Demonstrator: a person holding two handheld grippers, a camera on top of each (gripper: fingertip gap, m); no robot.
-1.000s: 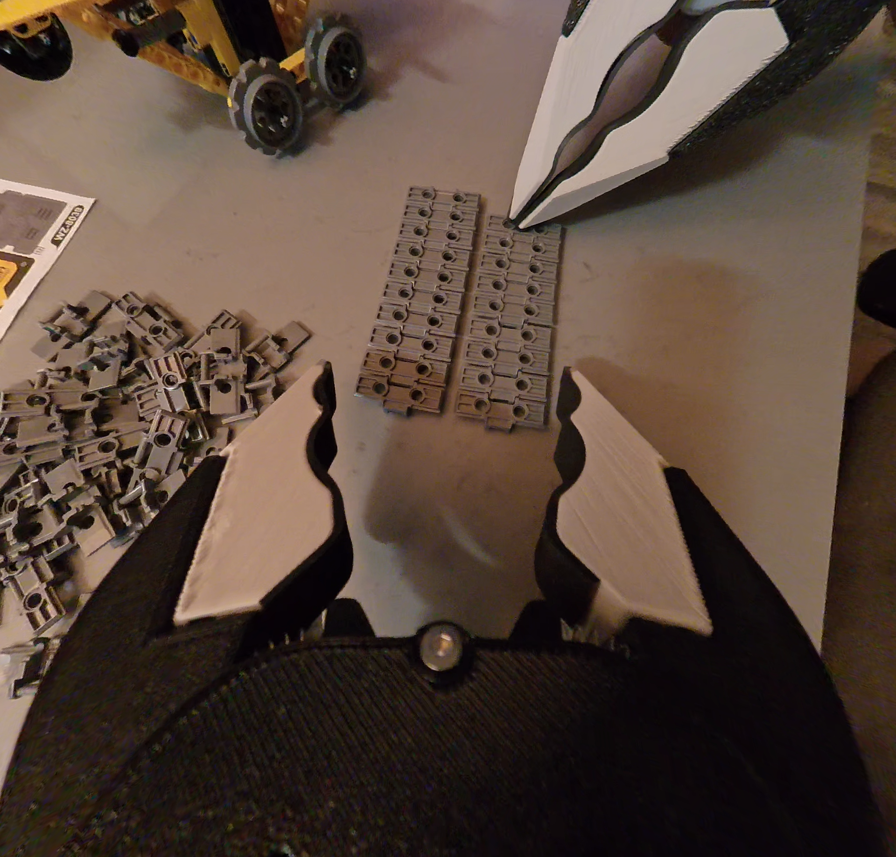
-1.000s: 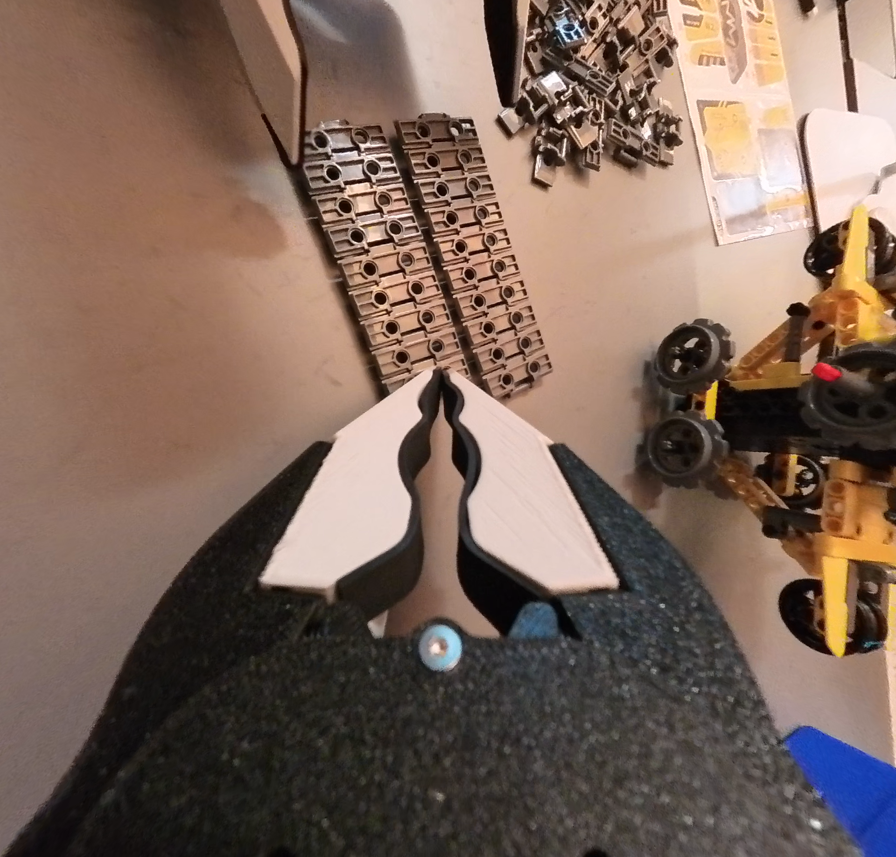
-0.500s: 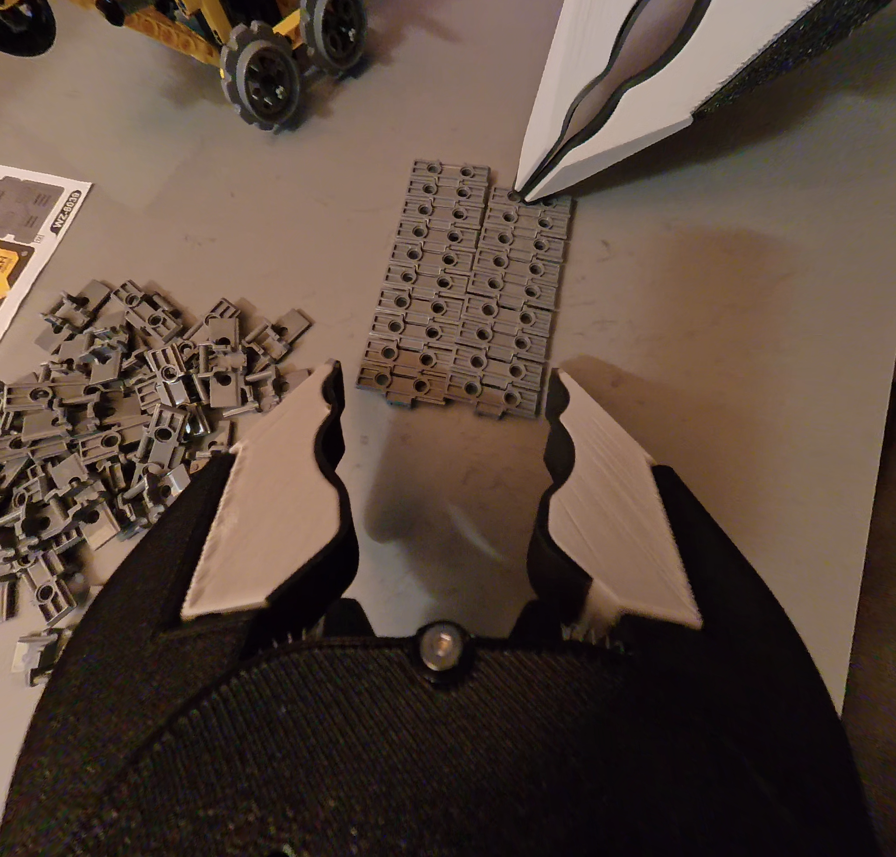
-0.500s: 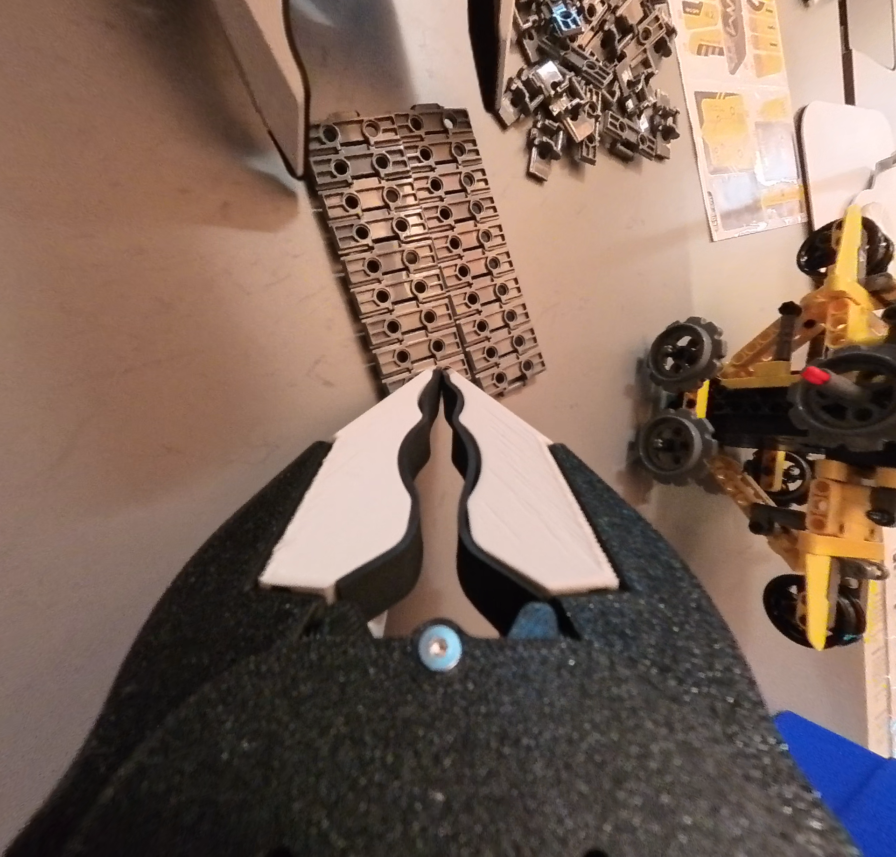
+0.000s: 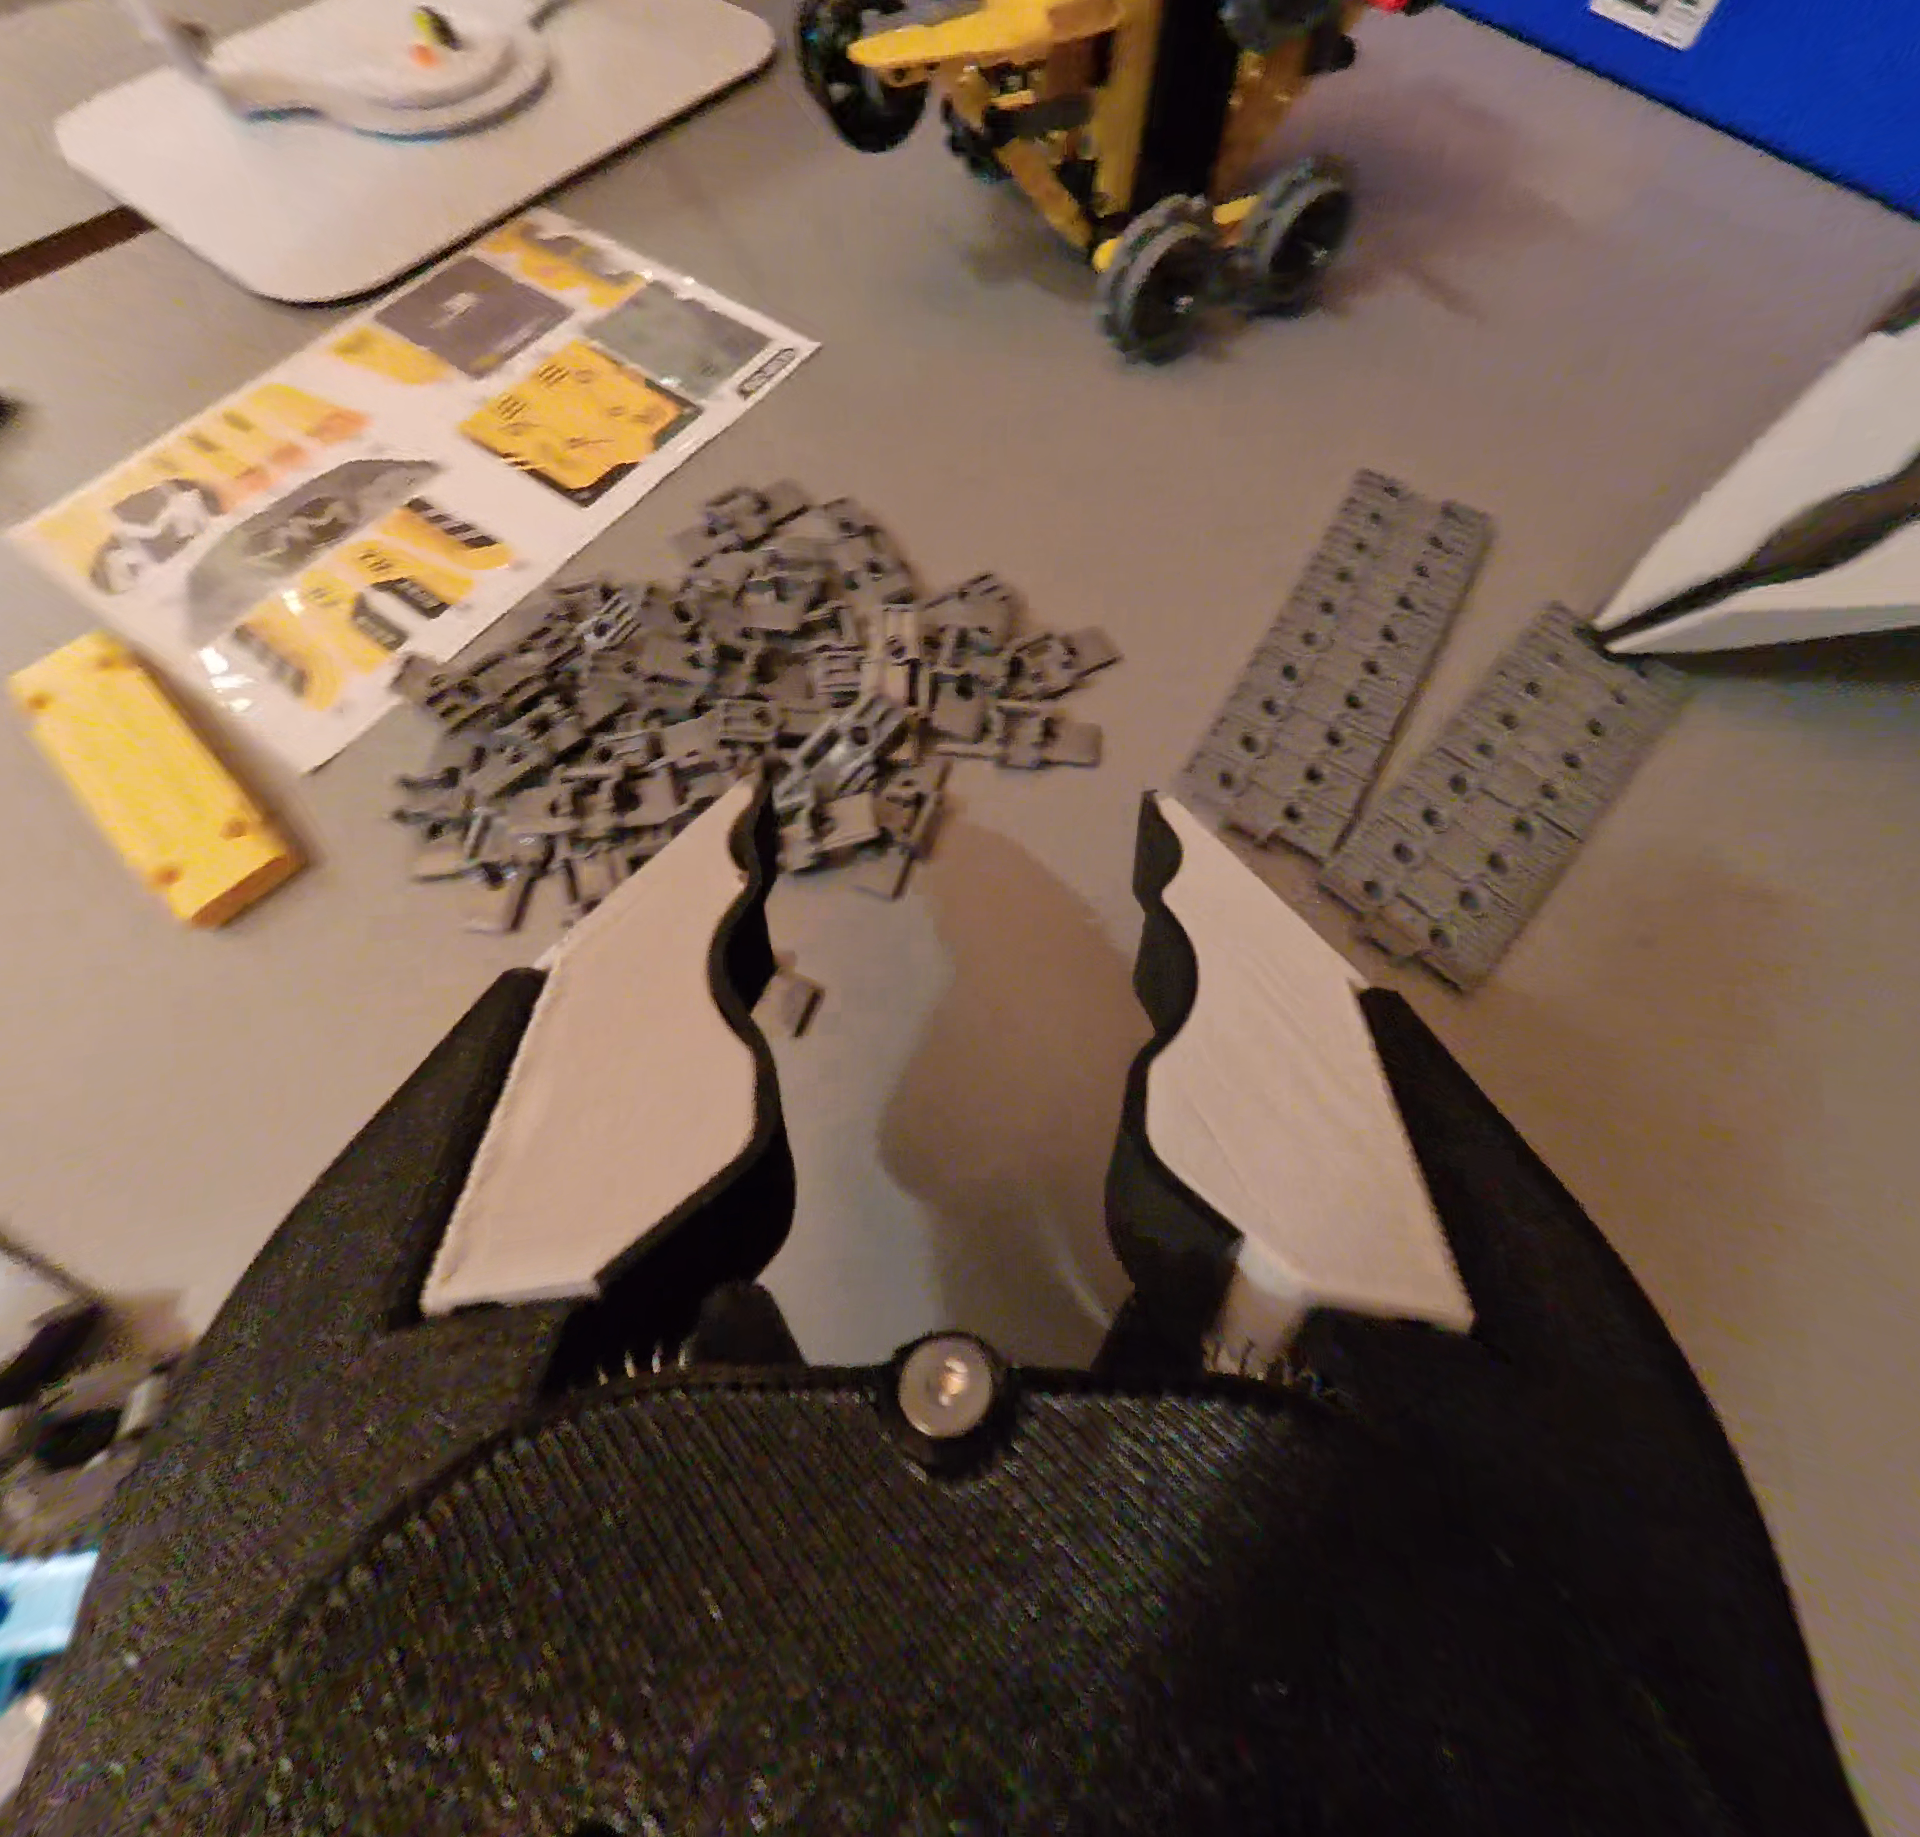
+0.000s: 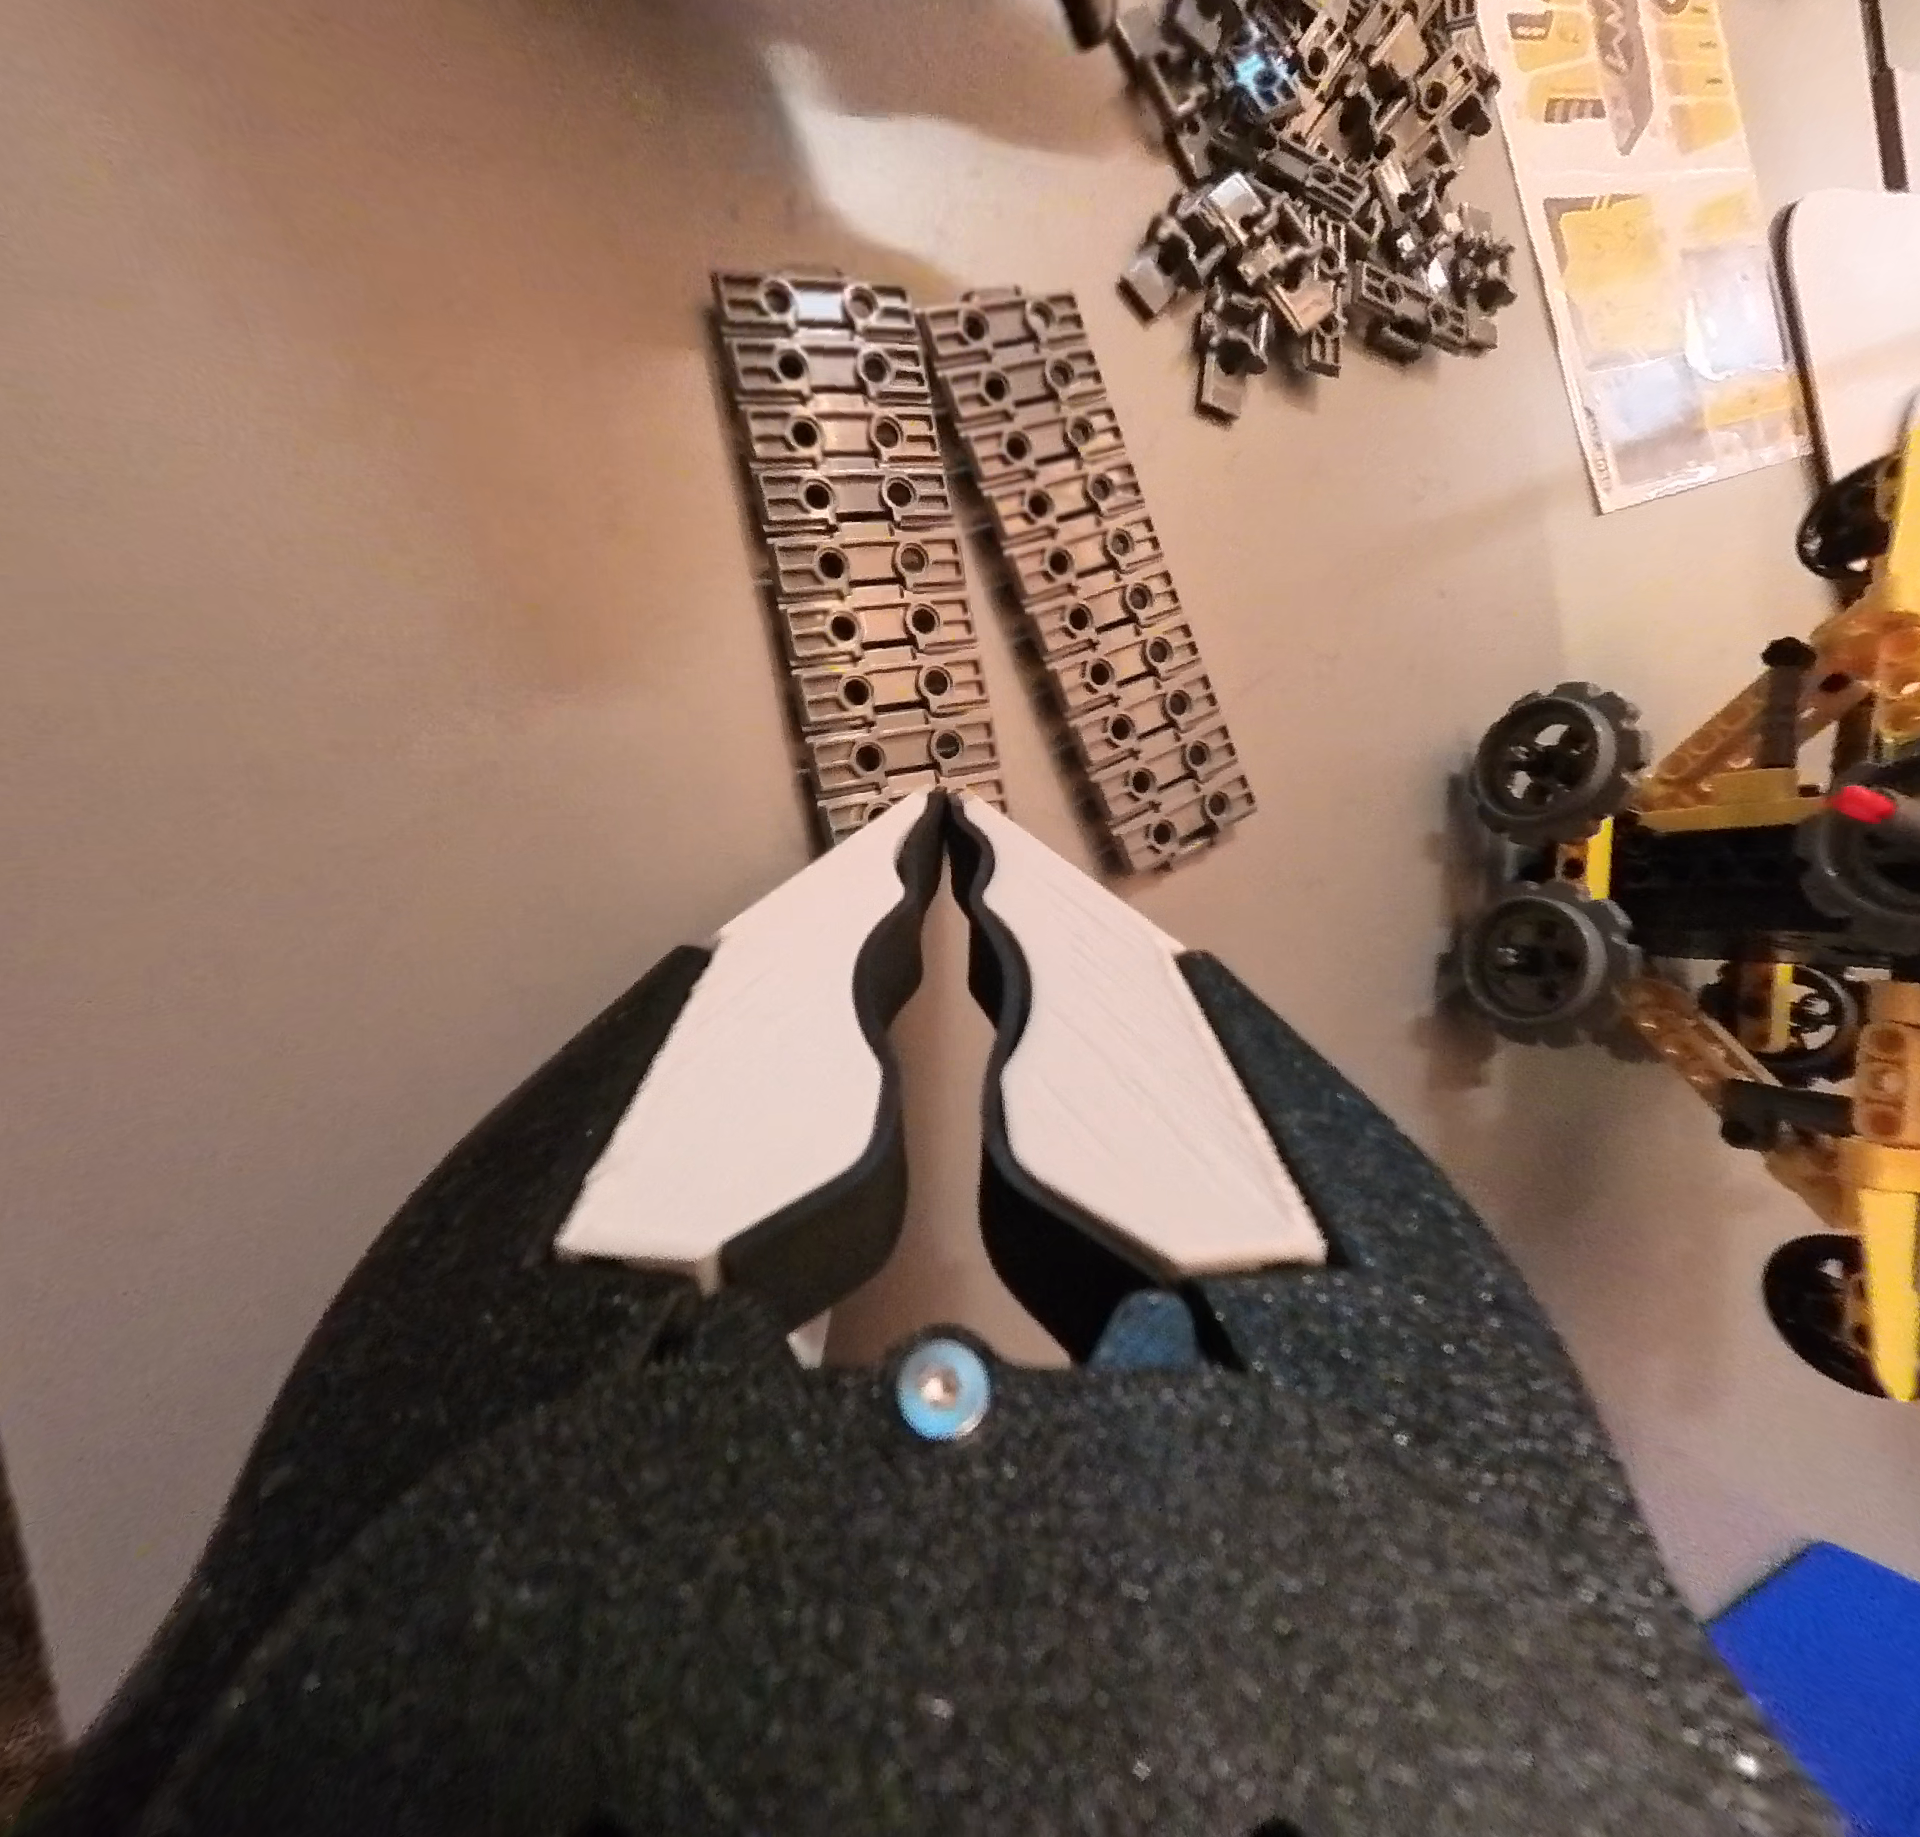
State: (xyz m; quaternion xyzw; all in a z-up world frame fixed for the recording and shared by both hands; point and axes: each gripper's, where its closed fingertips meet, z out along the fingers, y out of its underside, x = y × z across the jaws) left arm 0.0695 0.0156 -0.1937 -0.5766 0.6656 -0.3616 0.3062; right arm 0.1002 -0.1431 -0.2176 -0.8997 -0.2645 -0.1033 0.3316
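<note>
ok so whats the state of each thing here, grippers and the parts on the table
left gripper: open, empty, at the near edge of the loose pile
right gripper: shut, tips at the end of one track strip
track strips: two, assembled, flat, side by side
loose track links: unjoined, in a heap
yellow vehicle: partly built, wheels bare
sticker sheet: flat
yellow brick: lying flat, alone
</note>
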